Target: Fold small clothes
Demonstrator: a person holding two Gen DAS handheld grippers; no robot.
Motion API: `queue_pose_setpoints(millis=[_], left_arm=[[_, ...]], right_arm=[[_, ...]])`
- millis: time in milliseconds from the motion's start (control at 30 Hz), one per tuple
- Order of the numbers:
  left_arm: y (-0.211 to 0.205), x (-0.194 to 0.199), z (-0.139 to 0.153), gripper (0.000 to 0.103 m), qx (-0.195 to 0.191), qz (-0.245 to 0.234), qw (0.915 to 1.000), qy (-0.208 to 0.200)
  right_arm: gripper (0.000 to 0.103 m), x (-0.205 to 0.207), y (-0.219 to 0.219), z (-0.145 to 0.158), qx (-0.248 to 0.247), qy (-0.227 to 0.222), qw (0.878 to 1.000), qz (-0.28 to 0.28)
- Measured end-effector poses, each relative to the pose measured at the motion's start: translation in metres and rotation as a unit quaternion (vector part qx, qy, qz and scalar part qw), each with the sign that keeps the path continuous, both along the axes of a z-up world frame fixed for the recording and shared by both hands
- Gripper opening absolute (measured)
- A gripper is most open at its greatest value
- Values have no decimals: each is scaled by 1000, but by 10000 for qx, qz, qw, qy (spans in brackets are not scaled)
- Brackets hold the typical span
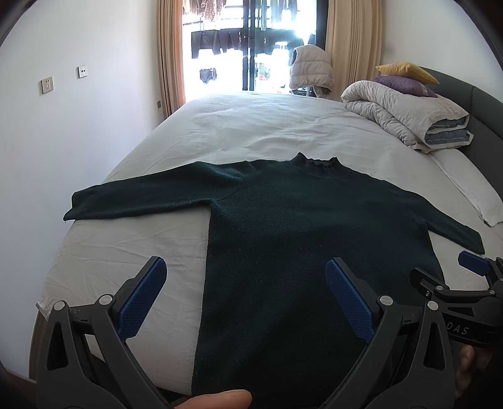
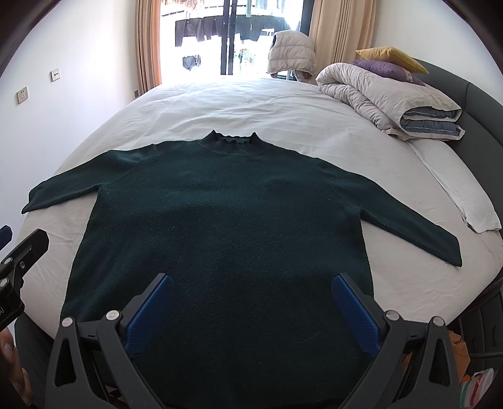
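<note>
Nearest, at the bottom of the left wrist view: left hand-held gripper (image 1: 245, 277), spread wide, nothing between its blue pads (image 1: 143, 297), poised over the sweater's lower left edge, one pad above bare sheet, the other above dark knit. A fingertip (image 1: 220, 399) just visible at the bottom edge. Off to the right in that same view, part of the right hand-held gripper (image 1: 471, 273), near the hem's other side.

From the right wrist view: right hand-held gripper (image 2: 251, 295), likewise spread wide and holding nothing, both blue pads (image 2: 149, 311) above the lower body of the garment. Left edge of that view: black frame of the other tool.

Just beyond: dark green sweater (image 2: 220, 214), laid flat and face up on the bed (image 2: 283, 103), hem toward the cameras, ruffled collar (image 2: 232, 138) away. Both sleeves stretched outward, left sleeve (image 1: 141, 198) reaching the bed's left edge, right sleeve (image 2: 408, 220) angled down toward the right edge. White sheet beneath, lightly creased.

Farther right: a white folded towel (image 2: 465, 201) lying along the bed's edge, apart from the right cuff. Beyond it, a rolled grey duvet (image 2: 386, 97) with a purple cushion (image 2: 383, 67) and a yellow cushion (image 2: 393, 55) stacked on top, against a grey headboard (image 2: 478, 103).

Farthest: pale padded vest (image 2: 292, 53) draped on something behind the bed, beige curtains (image 2: 146, 47) either side of a bright window, dark laundry (image 2: 213, 28) hanging outside. Two wall sockets (image 1: 47, 85) on the left wall.
</note>
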State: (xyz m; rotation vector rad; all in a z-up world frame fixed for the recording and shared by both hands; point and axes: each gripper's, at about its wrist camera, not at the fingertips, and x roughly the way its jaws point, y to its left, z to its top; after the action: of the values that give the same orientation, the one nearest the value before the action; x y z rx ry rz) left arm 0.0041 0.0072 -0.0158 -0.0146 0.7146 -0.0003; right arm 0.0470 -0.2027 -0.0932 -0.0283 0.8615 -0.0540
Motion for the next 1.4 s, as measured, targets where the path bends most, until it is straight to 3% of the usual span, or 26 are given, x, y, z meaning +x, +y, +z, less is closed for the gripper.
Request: queue_pose_setpoints(millis=[1400], left_arm=[[4,1,-11,103,-29,26,10000,40]], right_arm=[[103,2,5,-4,-25,32,10000,16]])
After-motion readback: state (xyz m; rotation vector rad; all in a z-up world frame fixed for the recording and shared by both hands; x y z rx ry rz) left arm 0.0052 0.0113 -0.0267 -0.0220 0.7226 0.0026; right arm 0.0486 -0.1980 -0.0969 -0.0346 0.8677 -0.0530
